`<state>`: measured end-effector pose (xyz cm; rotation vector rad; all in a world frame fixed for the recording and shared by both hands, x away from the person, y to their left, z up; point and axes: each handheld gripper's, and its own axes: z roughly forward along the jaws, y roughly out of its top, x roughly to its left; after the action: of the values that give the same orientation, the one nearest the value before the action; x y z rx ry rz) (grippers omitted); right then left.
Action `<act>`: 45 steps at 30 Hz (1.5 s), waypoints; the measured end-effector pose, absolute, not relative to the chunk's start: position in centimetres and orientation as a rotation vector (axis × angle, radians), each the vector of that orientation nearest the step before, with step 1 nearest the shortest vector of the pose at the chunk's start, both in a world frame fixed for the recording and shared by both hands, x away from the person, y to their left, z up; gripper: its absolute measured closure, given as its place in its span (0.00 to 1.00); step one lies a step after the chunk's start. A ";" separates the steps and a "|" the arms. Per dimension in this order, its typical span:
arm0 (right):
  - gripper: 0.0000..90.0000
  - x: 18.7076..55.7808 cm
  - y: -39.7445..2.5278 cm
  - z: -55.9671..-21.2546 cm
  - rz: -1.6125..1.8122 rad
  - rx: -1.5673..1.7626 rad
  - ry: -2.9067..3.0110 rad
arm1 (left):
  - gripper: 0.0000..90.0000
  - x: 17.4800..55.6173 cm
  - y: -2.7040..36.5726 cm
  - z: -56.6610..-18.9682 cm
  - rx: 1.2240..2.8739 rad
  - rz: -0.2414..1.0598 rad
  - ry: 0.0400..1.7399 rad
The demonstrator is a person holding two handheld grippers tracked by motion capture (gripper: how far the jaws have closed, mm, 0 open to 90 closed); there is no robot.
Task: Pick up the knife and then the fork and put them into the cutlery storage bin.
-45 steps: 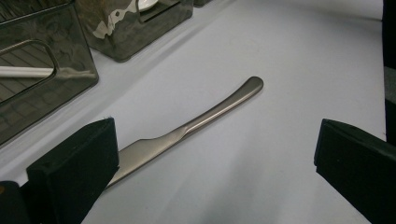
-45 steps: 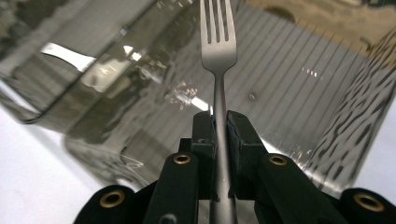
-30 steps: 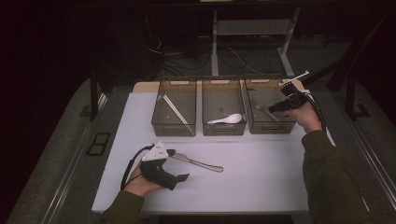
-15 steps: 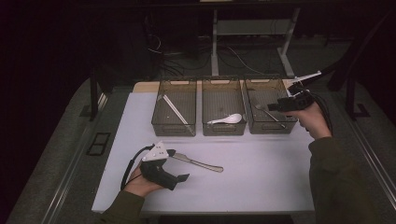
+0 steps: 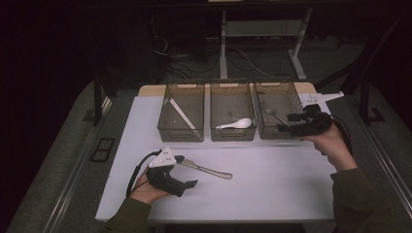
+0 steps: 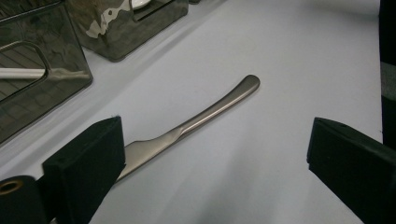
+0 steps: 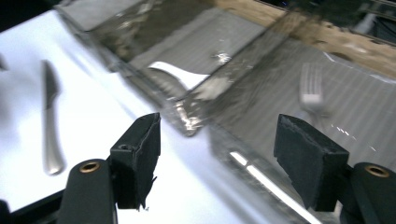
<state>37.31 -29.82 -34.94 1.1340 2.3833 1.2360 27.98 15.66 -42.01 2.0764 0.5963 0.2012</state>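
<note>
Jaws on both grippers stand wide apart with nothing held between them. From the high view, the left gripper [image 5: 187, 184] rests low on the white table [image 5: 272, 194] at the near left, held in the person's left hand [image 5: 145, 190], and the butter knife [image 5: 206, 169] lies on the table just right of it, its blade end near the gripper and its handle pointing right. Three clear bins sit in a row at the far side: the left bin [image 5: 181, 112] holds a pale stick, the middle bin [image 5: 232, 110] a white spoon [image 5: 235, 124], the right bin [image 5: 277, 109] a fork [image 5: 275, 114]. The right gripper [image 5: 284, 125] hovers at the right bin's near right corner.

Seen from the left gripper view, the knife [image 6: 196, 123] lies on the table between the two black pads, its blade passing behind the left pad [image 6: 86, 161] and its rounded handle end pointing away.

Through the right gripper view, the pads straddle the near corner of the right bin [image 7: 299, 140], with the fork [image 7: 312, 93] blurred beyond, the spoon [image 7: 180, 73] in the next bin, and the knife [image 7: 50, 121] lying well apart at the left.
</note>
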 end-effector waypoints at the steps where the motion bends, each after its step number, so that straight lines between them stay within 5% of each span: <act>1: 0.35 36.8 -29.7 -35.1 1.249 1.120 2.391 | 0.07 28.0 15.7 -42.0 2.079 0.199 0.597; 10: 0.35 32.4 -28.7 -37.8 1.271 1.054 2.409 | 0.25 28.5 15.6 -41.6 2.091 0.195 0.596; 21: 0.33 27.7 -29.1 -41.3 1.272 1.082 2.425 | 0.79 31.1 14.3 -41.4 2.149 0.244 0.600; 27: 0.33 26.7 -29.4 -41.9 1.264 1.100 2.437 | 0.97 33.3 13.6 -42.3 2.228 0.260 0.627; 45: 0.33 26.7 -29.6 -42.1 1.257 1.106 2.436 | 0.99 34.6 14.4 -44.1 2.345 0.191 0.712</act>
<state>26.66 -29.64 -42.08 1.1060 2.4359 1.2573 34.57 14.41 -44.08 2.3450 0.7118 0.1913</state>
